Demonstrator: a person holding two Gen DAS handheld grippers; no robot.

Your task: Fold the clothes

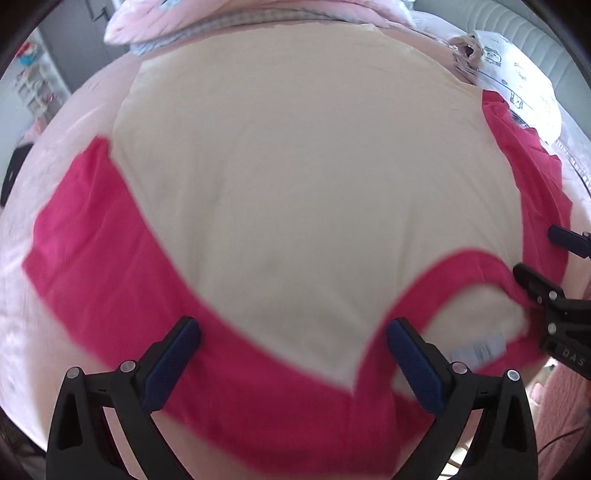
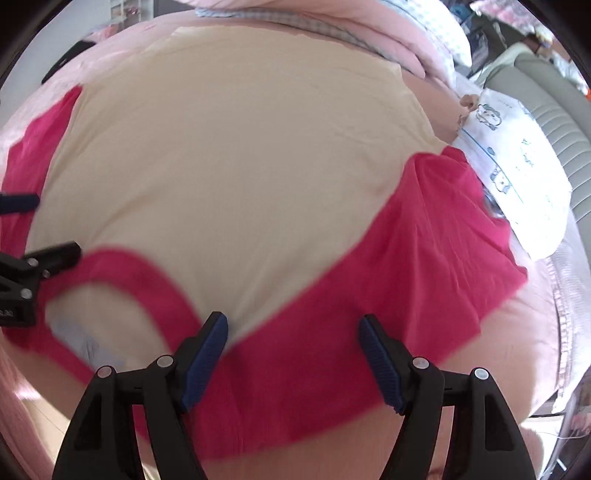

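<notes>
A cream T-shirt point(image 1: 295, 166) with bright pink sleeves point(image 1: 92, 240) and a pink collar point(image 1: 443, 273) lies spread flat on a pink bed; a pale label point(image 1: 476, 349) shows inside the neck. My left gripper point(image 1: 291, 326) hovers open over the shoulder seam beside the collar, with nothing pinched. In the right wrist view the right gripper point(image 2: 292, 320) stands open above the other pink sleeve point(image 2: 424, 240), just right of the collar point(image 2: 147, 280). Each gripper shows at the edge of the other's view: the right gripper point(image 1: 537, 253), the left gripper point(image 2: 53, 226). The picture is blurred.
The pink bedcover point(image 1: 55, 129) reaches past the shirt on all sides. Folded pink and checked bedding point(image 1: 221, 22) lies beyond the hem. A white printed pillow point(image 2: 517, 155) and a grey padded headboard point(image 2: 554, 110) sit to the right.
</notes>
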